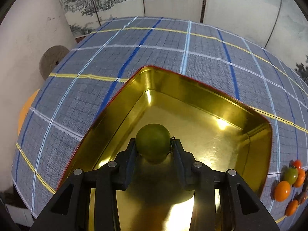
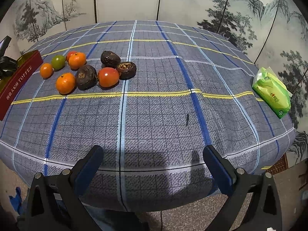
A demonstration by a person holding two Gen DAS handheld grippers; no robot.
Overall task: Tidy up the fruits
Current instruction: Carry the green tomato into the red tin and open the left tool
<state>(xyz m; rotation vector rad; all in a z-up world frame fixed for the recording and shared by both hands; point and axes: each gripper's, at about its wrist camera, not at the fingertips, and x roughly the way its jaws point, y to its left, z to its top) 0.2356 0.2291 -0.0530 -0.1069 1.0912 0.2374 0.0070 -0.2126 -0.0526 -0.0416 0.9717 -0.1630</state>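
Note:
My left gripper (image 1: 153, 144) is shut on a green round fruit (image 1: 153, 141) and holds it over the inside of a gold tin tray (image 1: 211, 100) with a red outer wall (image 2: 17, 79). My right gripper (image 2: 153, 154) is open and empty over the table's near edge. A pile of fruit lies beside the tray: orange tangerines (image 2: 65, 83), a green fruit (image 2: 58, 62), a red tomato (image 2: 108, 77) and dark wrinkled fruits (image 2: 86, 77). The same pile shows at the right edge of the left wrist view (image 1: 288, 184).
The table (image 2: 154, 105) is covered by a blue-grey plaid cloth. A green tissue pack (image 2: 272, 92) lies at its right edge. A painted folding screen (image 2: 125, 0) stands behind the table.

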